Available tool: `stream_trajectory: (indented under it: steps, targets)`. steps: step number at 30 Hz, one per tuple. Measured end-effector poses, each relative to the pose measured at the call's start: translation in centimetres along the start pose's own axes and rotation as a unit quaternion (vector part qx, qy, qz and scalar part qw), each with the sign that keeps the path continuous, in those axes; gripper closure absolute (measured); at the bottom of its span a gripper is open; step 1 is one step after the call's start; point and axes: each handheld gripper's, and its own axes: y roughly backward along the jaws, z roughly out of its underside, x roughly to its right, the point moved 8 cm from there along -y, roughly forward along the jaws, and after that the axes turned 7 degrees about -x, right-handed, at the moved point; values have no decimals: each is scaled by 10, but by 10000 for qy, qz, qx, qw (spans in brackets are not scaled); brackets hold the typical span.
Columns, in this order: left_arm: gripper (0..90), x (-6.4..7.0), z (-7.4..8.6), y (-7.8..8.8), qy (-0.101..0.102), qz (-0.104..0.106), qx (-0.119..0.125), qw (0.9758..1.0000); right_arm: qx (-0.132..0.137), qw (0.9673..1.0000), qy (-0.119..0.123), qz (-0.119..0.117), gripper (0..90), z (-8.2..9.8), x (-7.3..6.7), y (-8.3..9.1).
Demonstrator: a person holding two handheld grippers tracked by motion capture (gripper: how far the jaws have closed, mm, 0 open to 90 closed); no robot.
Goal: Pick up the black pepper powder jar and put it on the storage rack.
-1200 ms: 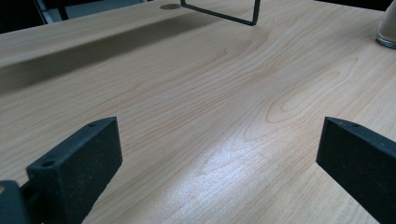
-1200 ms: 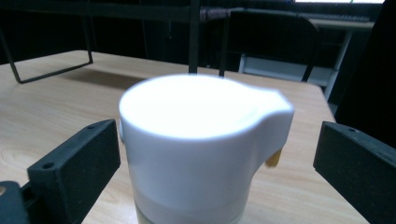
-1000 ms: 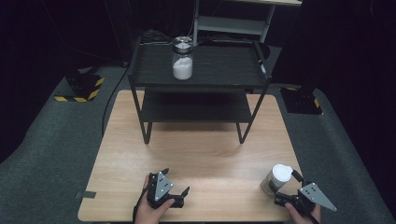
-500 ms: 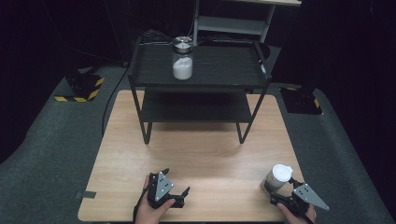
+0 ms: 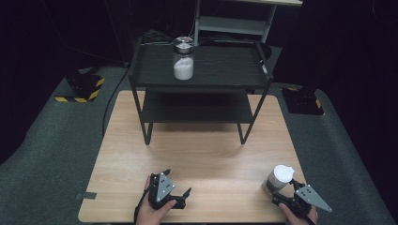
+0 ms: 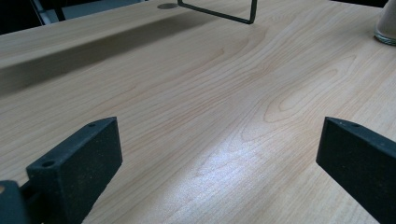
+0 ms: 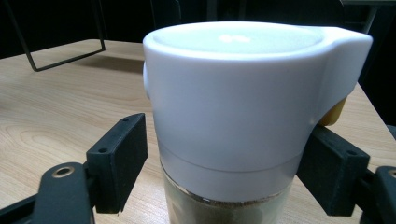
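Jaws of the right gripper [image 5: 287, 193] had just been closing on the white-lidded glass jar [image 5: 279, 179] at the table's [image 5: 211, 154] near right corner — apparently gripping it, lift seemingly next — while the left gripper [image 5: 180, 200] rested spread and empty on the wood.

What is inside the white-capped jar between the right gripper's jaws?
Below the white cap, the glass jar shows a brownish, ground-looking filling; the cap hides how high it reaches.
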Motion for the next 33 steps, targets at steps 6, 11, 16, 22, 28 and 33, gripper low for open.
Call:
stream_trajectory:
  steps: [6,11,16,22,28,33]
  targets:
    - [4,0,0,0,5,8,-1,10000,5,10000,-92,-6,240,0,1,0]
    - [5,0,0,0,11,5,19,10000,20,9997,-253,-38,288,-1,4,1]
    - [4,0,1,0,17,-2,33,10000,0,9997,-262,-23,295,-2,4,0]
    - [5,0,1,1,28,3,25,10000,-14,9998,-216,7,298,-3,3,-1]
    - [5,0,0,1,52,-12,-75,10000,-58,9999,-74,44,300,-6,0,-3]
    - [5,1,-1,1,32,-7,-128,9999,-64,9999,-88,8,300,-8,-1,-4]
